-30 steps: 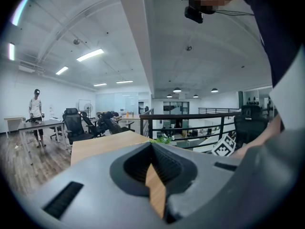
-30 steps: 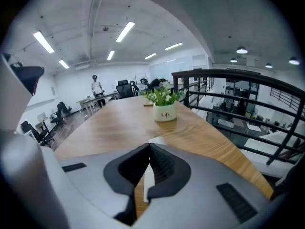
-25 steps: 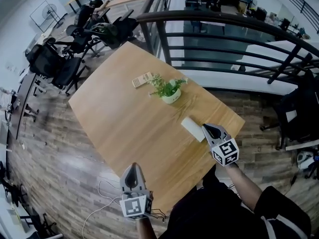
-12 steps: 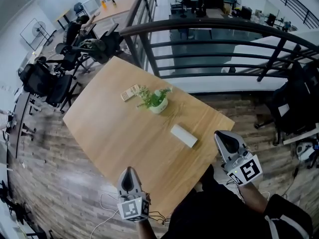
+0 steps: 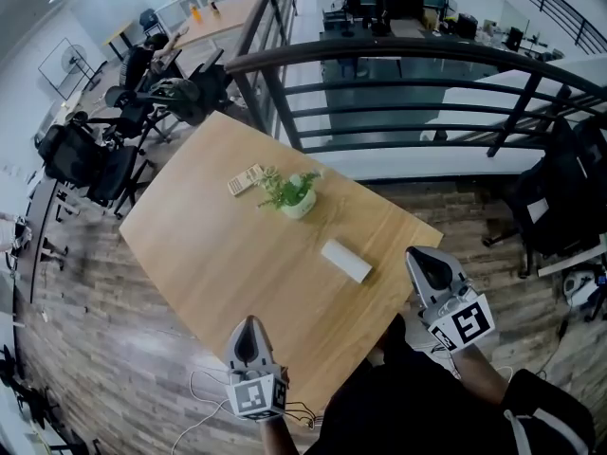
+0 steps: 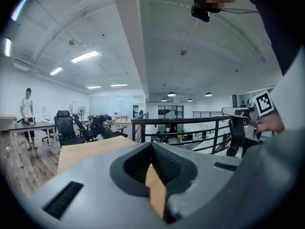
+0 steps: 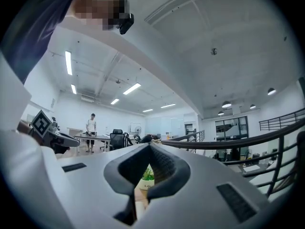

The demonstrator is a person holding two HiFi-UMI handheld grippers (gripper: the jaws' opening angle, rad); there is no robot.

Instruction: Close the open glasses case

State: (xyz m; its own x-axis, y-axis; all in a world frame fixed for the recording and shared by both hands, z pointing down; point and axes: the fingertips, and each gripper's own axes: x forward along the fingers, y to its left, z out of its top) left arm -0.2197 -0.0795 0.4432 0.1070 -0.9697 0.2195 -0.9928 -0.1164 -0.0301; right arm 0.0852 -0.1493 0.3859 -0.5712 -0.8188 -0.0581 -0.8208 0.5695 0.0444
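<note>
Lying closed on the table, the glasses case sat between and clear of both grippers.
The left gripper and right gripper had their jaws closed, holding nothing.

Open-plan office; swivel chairs, desks, railing

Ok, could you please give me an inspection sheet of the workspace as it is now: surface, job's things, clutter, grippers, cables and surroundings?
Surface: wooden table, seen cornerwise from the head view.
Job's things: white glasses case lies flat near the table's right edge; it looks closed.
Clutter: potted plant with a small tan object beside it, on the far side.
Grippers: left gripper shut, empty, at the near edge; right gripper shut, empty, by the right edge, apart from the case.
Cables: white cable on the floor near the left gripper.
Surroundings: black railing, office chairs, plank floor.
</note>
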